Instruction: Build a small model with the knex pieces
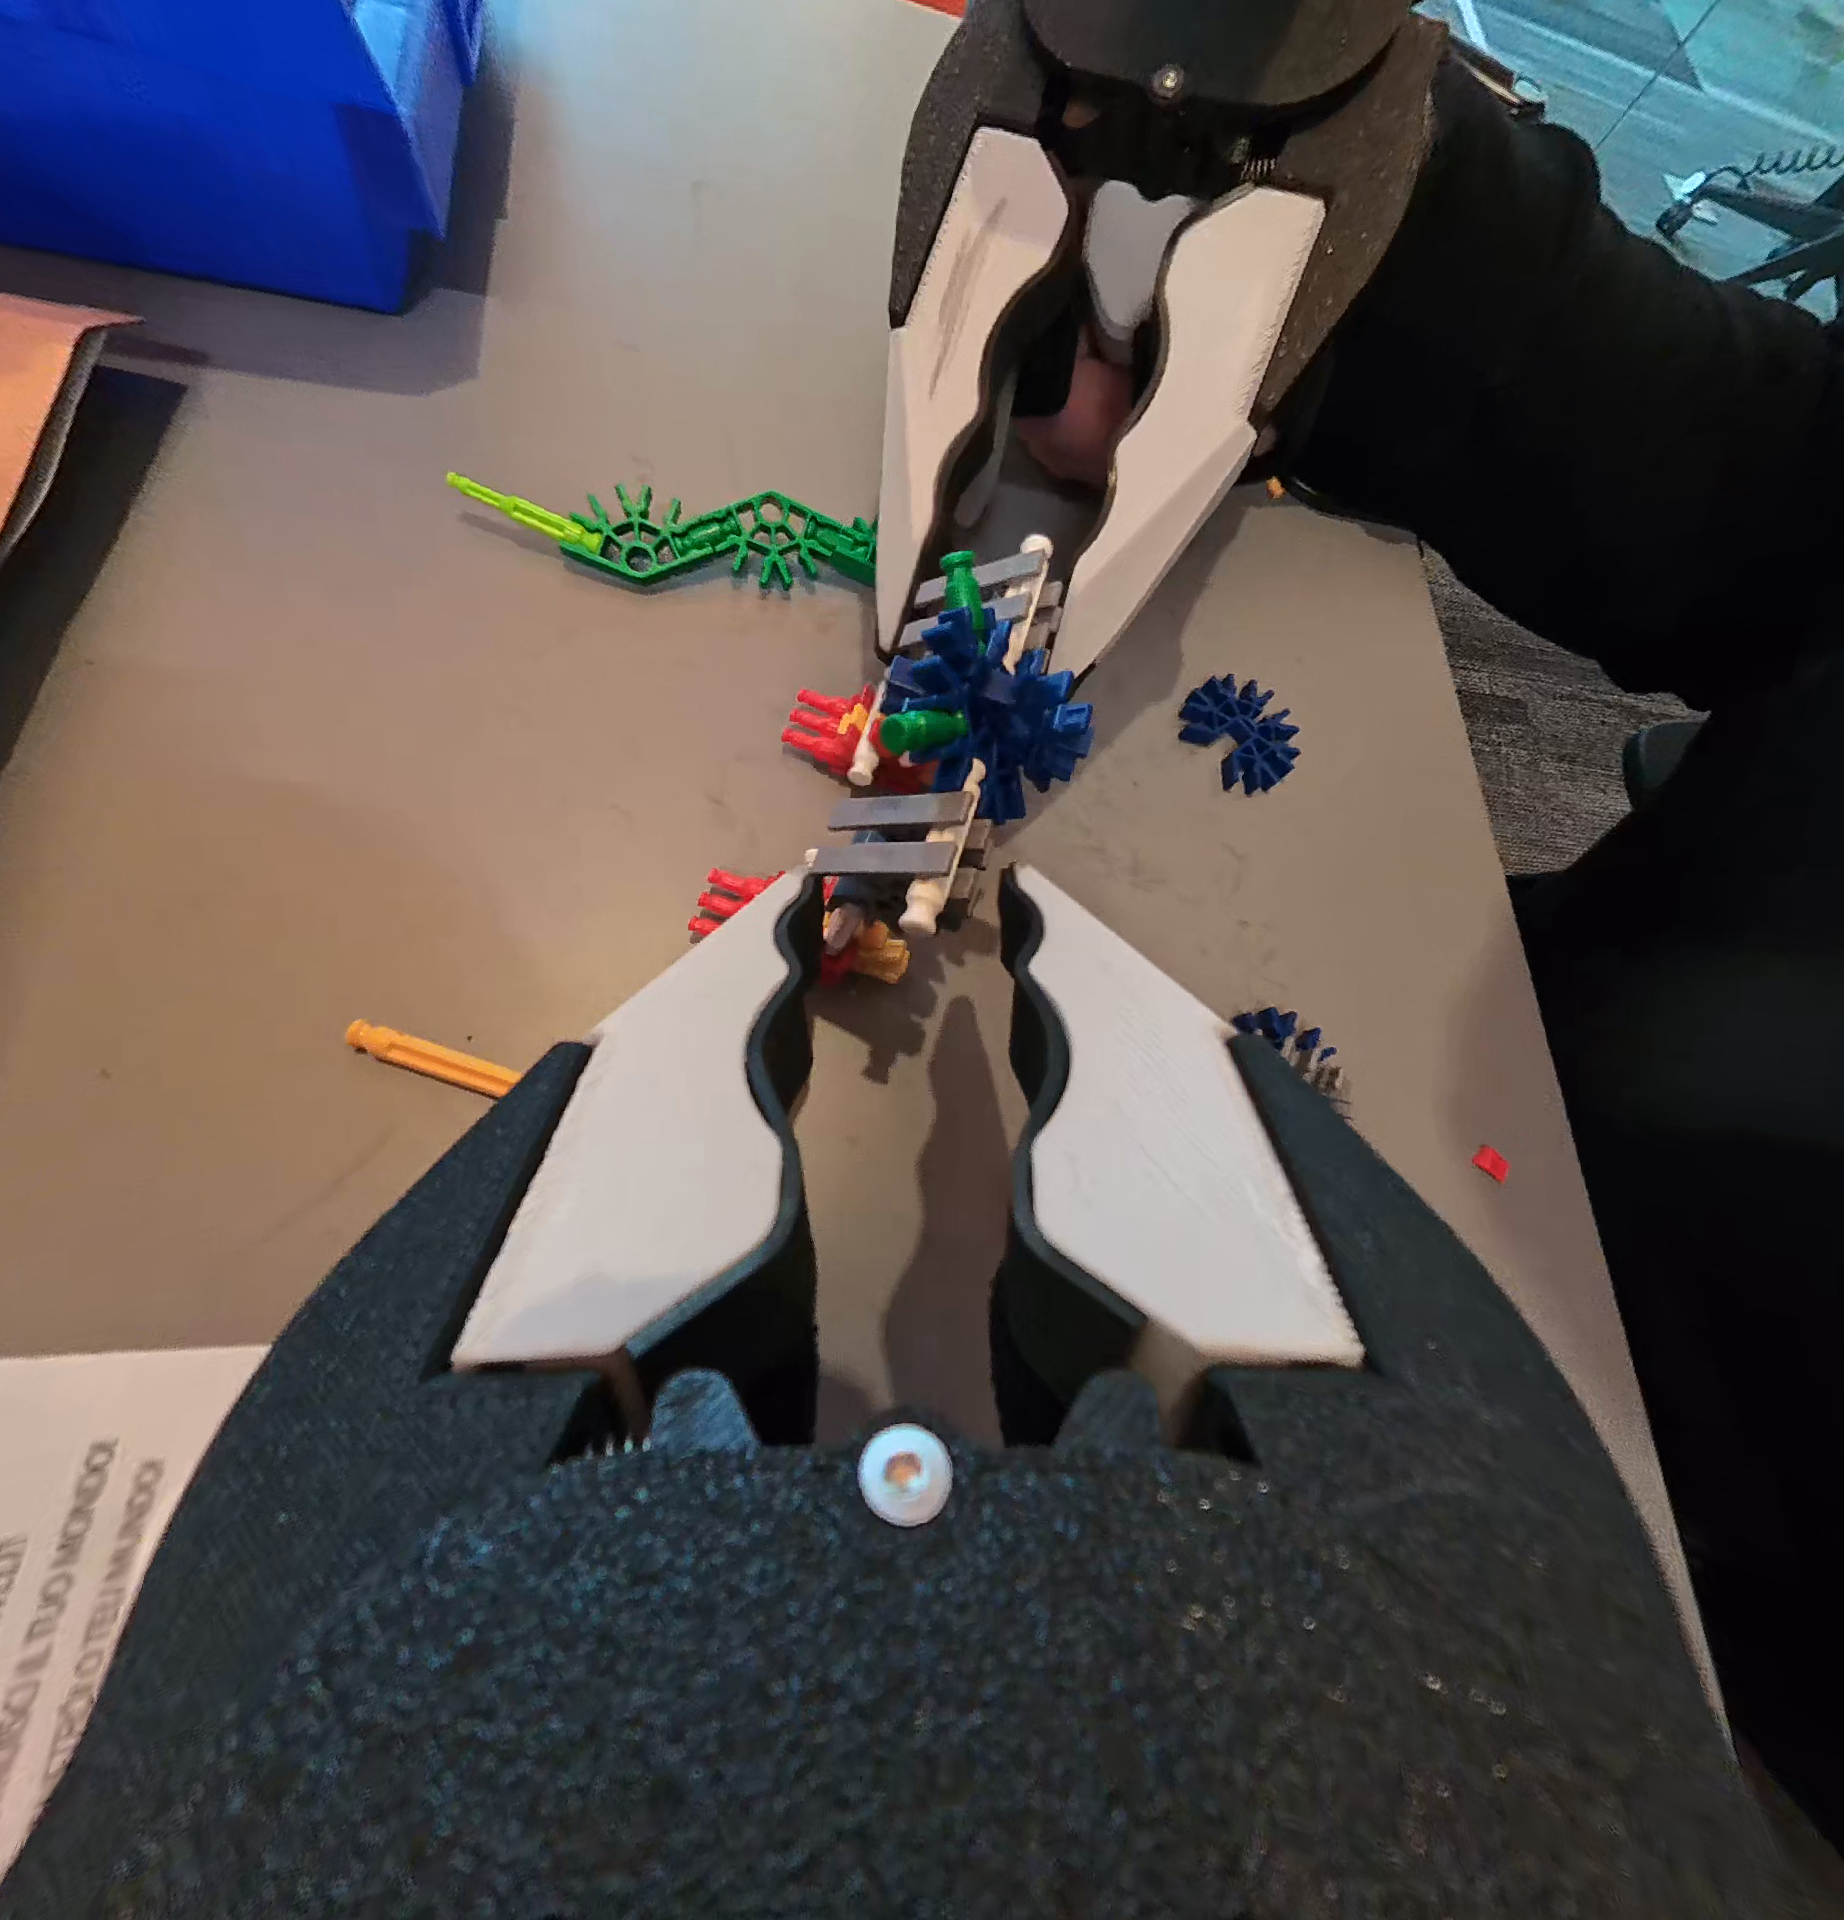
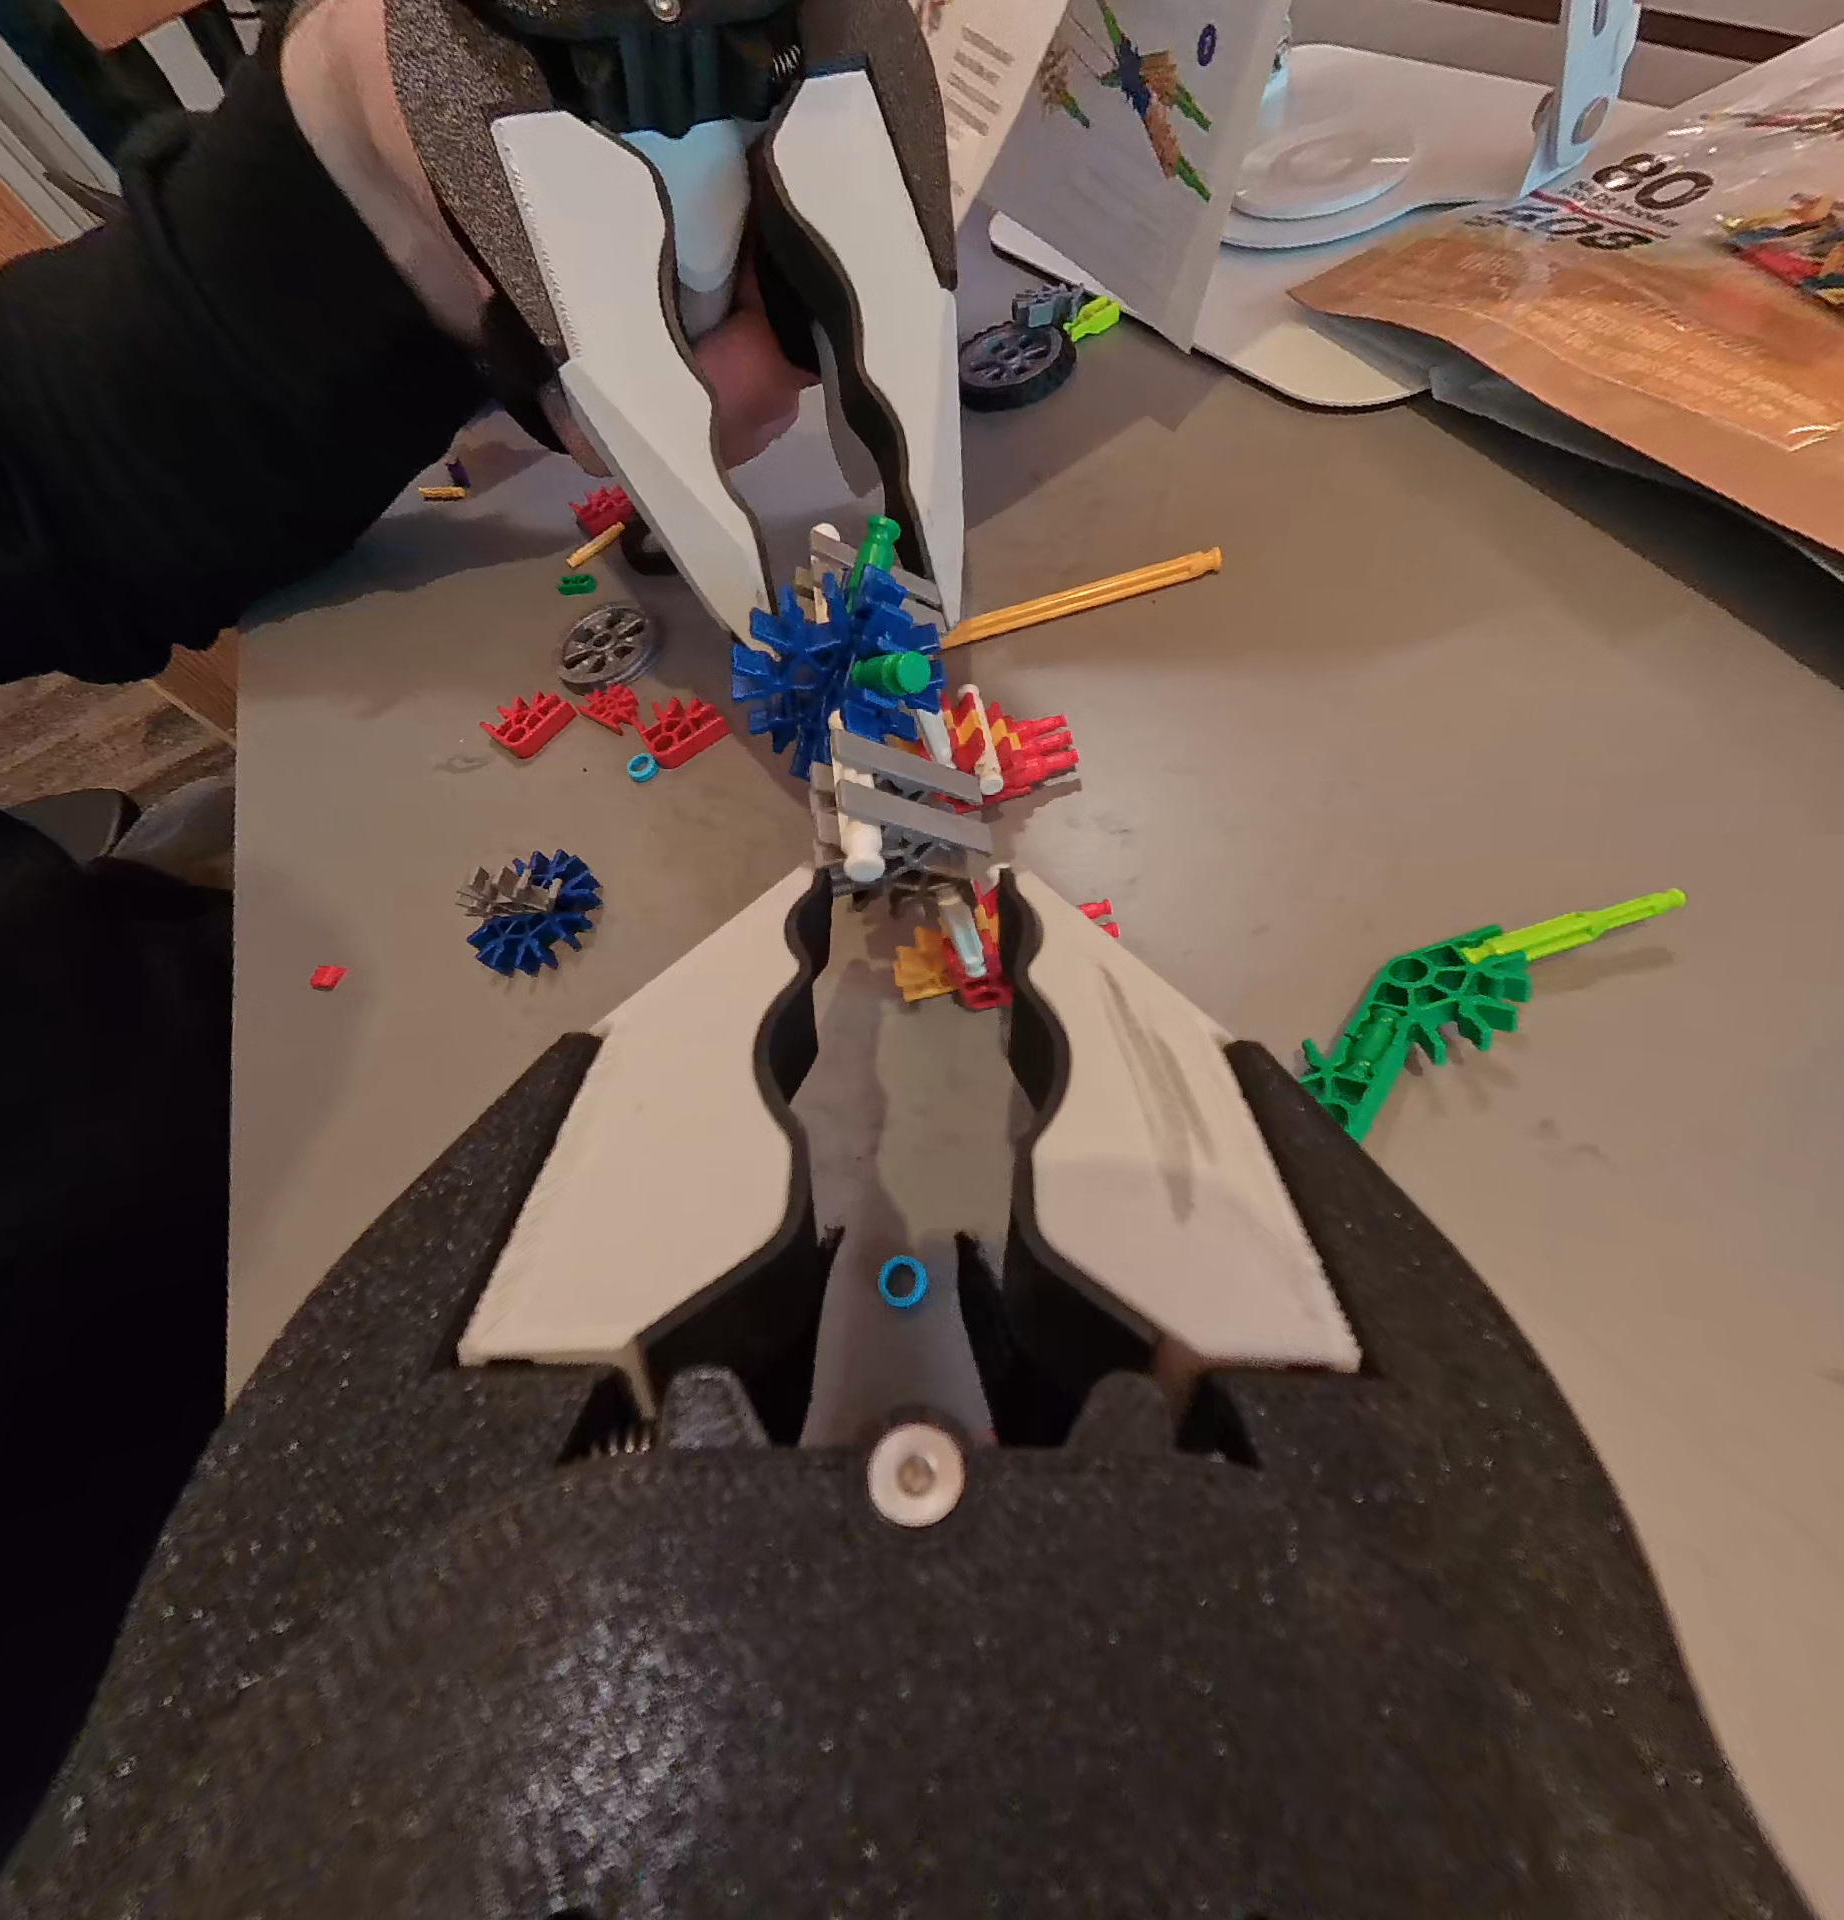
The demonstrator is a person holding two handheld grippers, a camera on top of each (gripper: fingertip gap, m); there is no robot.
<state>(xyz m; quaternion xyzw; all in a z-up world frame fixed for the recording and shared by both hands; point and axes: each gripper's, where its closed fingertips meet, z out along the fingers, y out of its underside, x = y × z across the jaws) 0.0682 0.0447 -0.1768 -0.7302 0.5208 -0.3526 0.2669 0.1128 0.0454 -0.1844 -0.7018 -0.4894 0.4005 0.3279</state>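
grey table (image 1: pixel 378 831) | toy model (image 1: pixel 939 748) long axis spans left gripper (image 1: pixel 907 883), right gripper (image 2: pixel 907 883)

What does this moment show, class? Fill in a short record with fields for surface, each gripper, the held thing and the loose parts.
surface: grey table
left gripper: closed on one end of the toy assembly
right gripper: closed on its opposite end
held thing: grey slats, white rods, blue snowflake connectors, green rods
loose parts: green chain, orange rod, blue ring, grey wheel
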